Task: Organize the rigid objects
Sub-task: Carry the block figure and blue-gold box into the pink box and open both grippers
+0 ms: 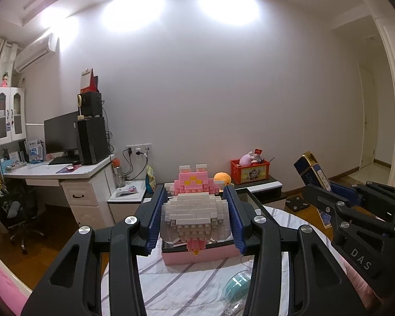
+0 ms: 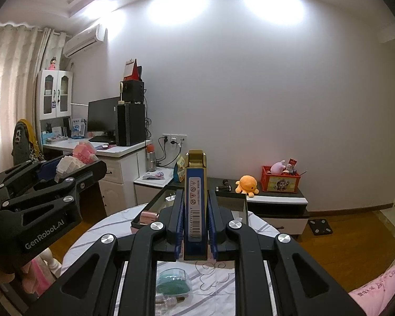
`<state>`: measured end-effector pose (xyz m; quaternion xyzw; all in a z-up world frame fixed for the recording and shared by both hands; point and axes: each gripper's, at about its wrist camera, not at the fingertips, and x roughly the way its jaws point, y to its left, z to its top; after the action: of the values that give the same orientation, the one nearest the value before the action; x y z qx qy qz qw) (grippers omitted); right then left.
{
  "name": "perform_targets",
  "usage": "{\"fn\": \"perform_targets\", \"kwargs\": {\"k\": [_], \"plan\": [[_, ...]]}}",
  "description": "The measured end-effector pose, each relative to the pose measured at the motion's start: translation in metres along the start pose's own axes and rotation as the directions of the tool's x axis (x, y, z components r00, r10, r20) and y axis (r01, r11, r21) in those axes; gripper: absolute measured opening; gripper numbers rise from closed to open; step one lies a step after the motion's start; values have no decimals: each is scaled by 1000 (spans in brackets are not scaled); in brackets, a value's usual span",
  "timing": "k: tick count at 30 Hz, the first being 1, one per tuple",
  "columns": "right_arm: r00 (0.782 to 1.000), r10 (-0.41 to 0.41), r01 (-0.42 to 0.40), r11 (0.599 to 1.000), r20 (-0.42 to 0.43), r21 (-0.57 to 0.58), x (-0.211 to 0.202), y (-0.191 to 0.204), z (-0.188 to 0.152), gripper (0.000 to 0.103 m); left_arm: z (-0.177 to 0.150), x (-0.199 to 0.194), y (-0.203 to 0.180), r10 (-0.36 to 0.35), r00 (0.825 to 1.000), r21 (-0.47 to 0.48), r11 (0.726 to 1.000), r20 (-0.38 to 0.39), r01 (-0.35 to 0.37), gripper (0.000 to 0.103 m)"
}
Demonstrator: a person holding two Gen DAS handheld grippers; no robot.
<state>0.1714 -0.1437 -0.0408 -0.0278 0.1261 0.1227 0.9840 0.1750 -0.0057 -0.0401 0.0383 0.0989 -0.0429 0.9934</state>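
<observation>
1. Left tongs [image 1: 194, 218] pinch a pink and white brick-built toy figure [image 1: 194, 210] between the blue pads, fingers spread about as wide as its body.
2. Right tongs [image 2: 196, 223] are clamped on a blue and gold rectangular box [image 2: 195, 205], held upright, fingers close together.
3. Below both tongs lies a round table under a white striped cloth [image 2: 113, 221]; a black glass-sided tray [image 2: 237, 200] sits just ahead of the fingertips, its near rim beneath them.
4. A clear plastic dispenser with teal tape [image 2: 172, 281] lies on the cloth under the right tongs.
5. Left tongs [image 2: 73, 171] hang off to the right tongs' left, well apart.
</observation>
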Motion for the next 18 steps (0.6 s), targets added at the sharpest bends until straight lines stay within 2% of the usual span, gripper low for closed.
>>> {"fn": "perform_targets", "kwargs": {"k": [5, 10, 14, 18], "plan": [[1000, 0, 0, 1000, -14, -7, 24, -5, 4, 16, 2, 32, -1, -11, 1000, 7, 1000, -24, 11, 45], [997, -15, 15, 1000, -72, -13, 71, -21, 2, 16, -1, 85, 4, -57, 994, -11, 998, -97, 56, 45], [989, -20, 19, 1000, -146, -8, 117, -36, -7, 16, -13, 142, 7, -82, 979, -24, 997, -188, 79, 45], [970, -14, 15, 1000, -243, 2, 166, -51, -27, 16, -33, 200, 0, -83, 950, -5, 996, -301, 85, 45]]}}
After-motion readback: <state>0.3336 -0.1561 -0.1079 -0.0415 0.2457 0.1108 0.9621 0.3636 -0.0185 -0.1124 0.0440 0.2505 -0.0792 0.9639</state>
